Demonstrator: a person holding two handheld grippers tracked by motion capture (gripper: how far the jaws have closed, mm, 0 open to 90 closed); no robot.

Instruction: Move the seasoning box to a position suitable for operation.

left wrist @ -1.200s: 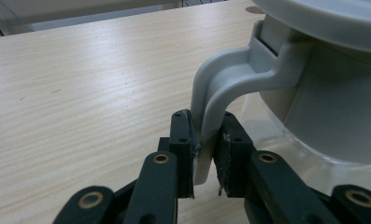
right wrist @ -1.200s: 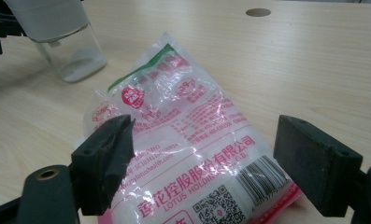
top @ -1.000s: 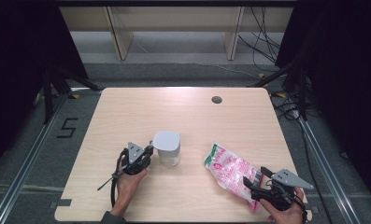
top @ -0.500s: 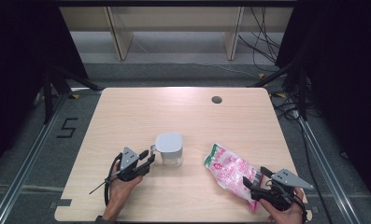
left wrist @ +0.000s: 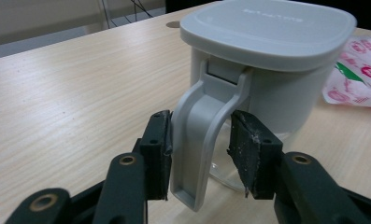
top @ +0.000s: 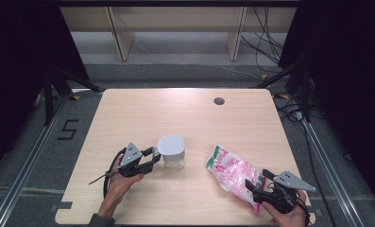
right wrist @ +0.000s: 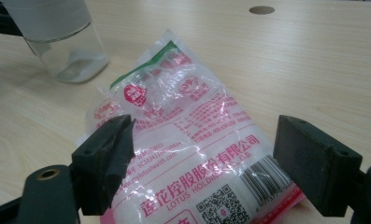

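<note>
I have the left gripper low over the table, the left hand coming in from the near edge with the forearm angled up and to the right, jaws pointing at the jug. In the left gripper view the jaws stand parted on either side of the jug's grey handle. They have just been opening, with the handle between them. One pad sits right against the handle's side, the other stands off with a gap showing. I read that as released, though the near pad is so close that I can't rule out light contact.

The right gripper rests near the table's front right corner, the right hand behind it at the edge, jaws pointing up and left across the bag. In the right gripper view its jaws are spread wide, one on each side of the bag's near end, and neither pad presses on the plastic.

By count: one jug, clear-walled with one grey lid, standing upright near the middle of the front half of the table; one pink-and-white printed bag, lying flat, well to the jug's right; one dark round hole in the tabletop towards the far edge; two grippers, two hands.
</note>
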